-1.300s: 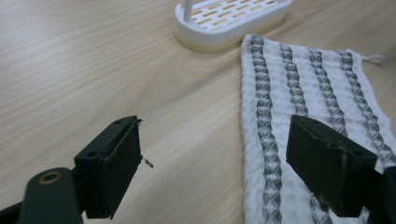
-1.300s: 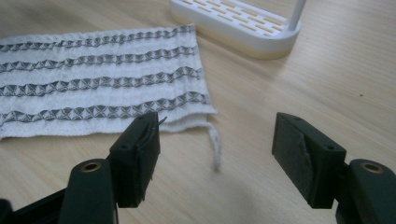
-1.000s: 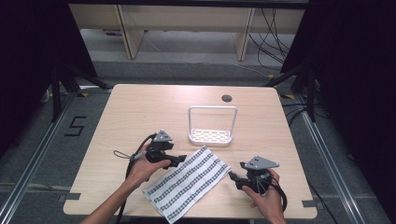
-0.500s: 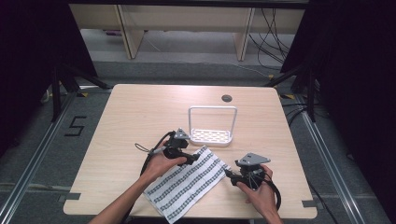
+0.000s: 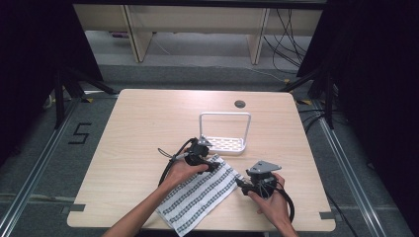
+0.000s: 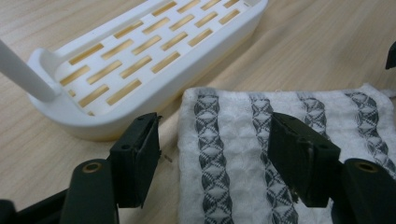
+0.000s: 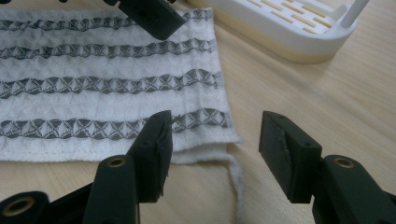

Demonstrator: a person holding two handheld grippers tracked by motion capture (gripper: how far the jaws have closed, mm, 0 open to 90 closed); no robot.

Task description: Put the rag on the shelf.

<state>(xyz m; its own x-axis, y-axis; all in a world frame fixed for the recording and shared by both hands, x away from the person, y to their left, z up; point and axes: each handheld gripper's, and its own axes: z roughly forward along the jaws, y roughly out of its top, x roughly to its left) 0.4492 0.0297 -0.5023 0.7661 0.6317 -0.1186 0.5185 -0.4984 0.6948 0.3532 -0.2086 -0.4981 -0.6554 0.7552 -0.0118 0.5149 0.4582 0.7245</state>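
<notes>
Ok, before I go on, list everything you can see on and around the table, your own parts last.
towel: one, white with dark grey patterned stripes, flat on the table's near middle
rack: one, white slotted tray with a hoop handle, just beyond the towel's far corner
table: one, light wood, with a dark round hole near the far edge
floor marking: one, black, left of the table
left gripper: one, black, jaws open astride a towel corner and just been closing
right gripper: one, black, jaws open at the towel's corner and just been closing

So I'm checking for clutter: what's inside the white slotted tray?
The white slotted tray holds nothing on its visible slotted floor; its far end lies beyond the left gripper view's edge.
</notes>
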